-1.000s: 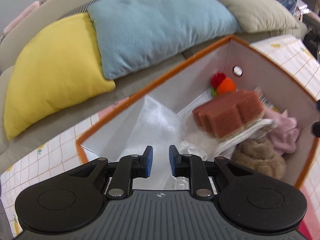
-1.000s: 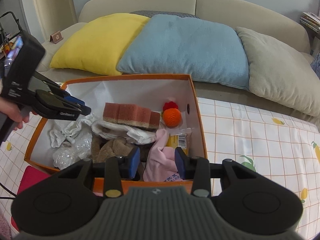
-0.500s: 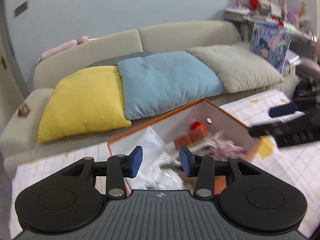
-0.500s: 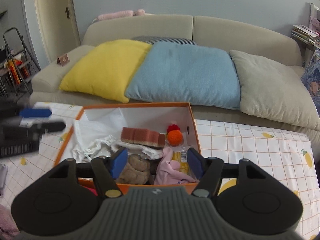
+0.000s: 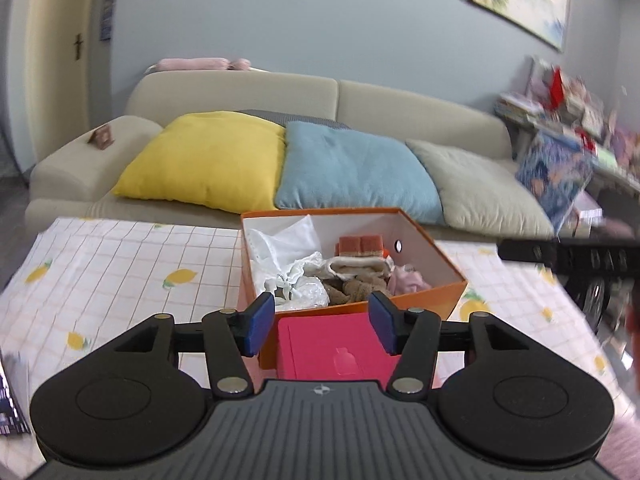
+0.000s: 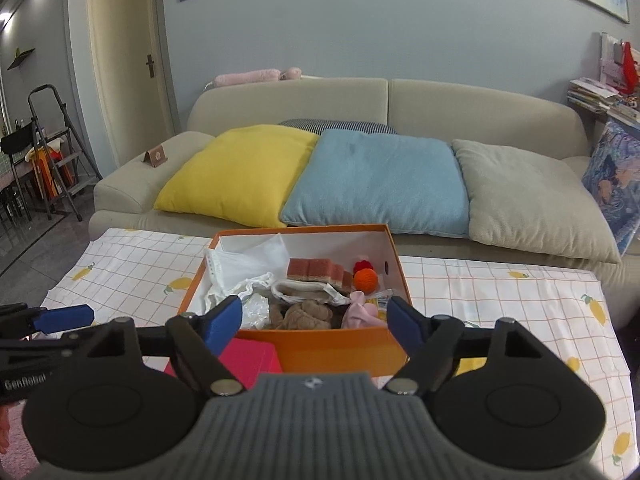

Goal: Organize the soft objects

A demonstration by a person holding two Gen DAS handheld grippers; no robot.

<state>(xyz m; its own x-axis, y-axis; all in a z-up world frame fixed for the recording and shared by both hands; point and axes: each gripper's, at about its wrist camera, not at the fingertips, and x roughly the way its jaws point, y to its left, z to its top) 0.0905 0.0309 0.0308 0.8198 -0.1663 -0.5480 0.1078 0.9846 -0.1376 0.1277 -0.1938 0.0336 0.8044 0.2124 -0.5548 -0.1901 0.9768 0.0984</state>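
— Where did the soft things sit?
— In the orange box (image 6: 340,344) on the tabletop (image 6: 500,292): sponge (image 6: 316,271), brown plush (image 6: 306,314), pink cloth (image 6: 358,314).
— And the tools?
— Left tool (image 5: 322,326) and right tool (image 6: 314,322) both hung above the tabletop, jaws apart, gripping nothing.

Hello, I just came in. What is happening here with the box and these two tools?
A person holds a hand-held gripper in each hand. Both the left hand-held gripper and the right hand-held gripper are open and empty, raised in front of the orange cardboard box on the lemon-print tablecloth. The box already contains a pink sponge, an orange knitted ball and some cloths. A pink flat box lies beside it.
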